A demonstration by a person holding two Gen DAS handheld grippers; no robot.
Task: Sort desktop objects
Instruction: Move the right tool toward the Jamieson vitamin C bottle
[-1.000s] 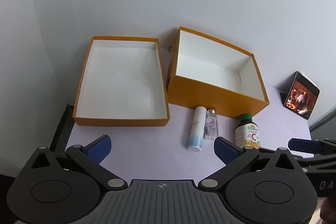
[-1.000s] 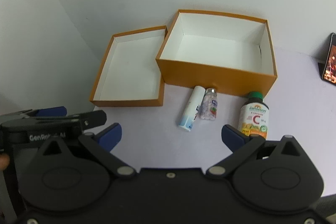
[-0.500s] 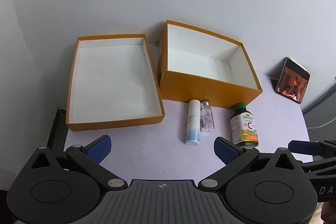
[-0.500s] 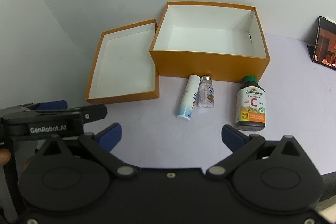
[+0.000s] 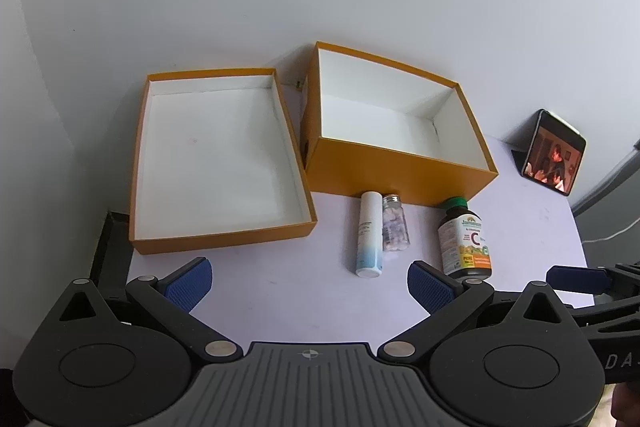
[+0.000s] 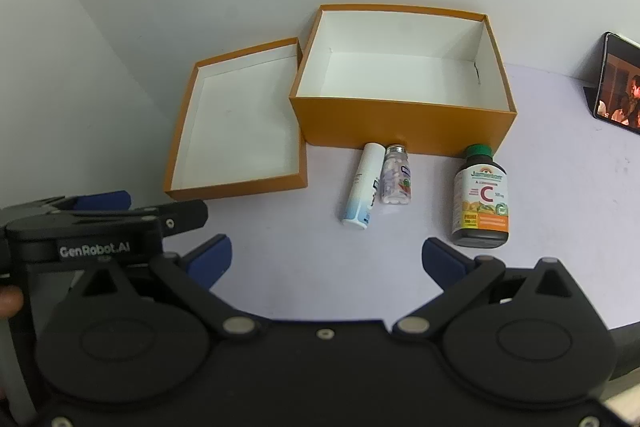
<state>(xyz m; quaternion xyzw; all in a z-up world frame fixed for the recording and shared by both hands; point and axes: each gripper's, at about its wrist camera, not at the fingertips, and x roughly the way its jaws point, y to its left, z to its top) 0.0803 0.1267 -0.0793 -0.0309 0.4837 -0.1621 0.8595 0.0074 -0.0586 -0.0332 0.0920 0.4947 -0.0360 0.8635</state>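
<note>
Here | vitamin bottle – "Jamieson", big "C" | left gripper, right gripper – jaws spread, empty

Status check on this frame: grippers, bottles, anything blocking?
Left gripper open, right gripper open, both empty. White tube, pill bottle lying, vitamin C bottle upright, all outside deep box and tray. Nothing blocking.

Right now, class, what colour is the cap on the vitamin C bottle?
Green; the vitamin C bottle shows its cap best in the right wrist view.
</note>
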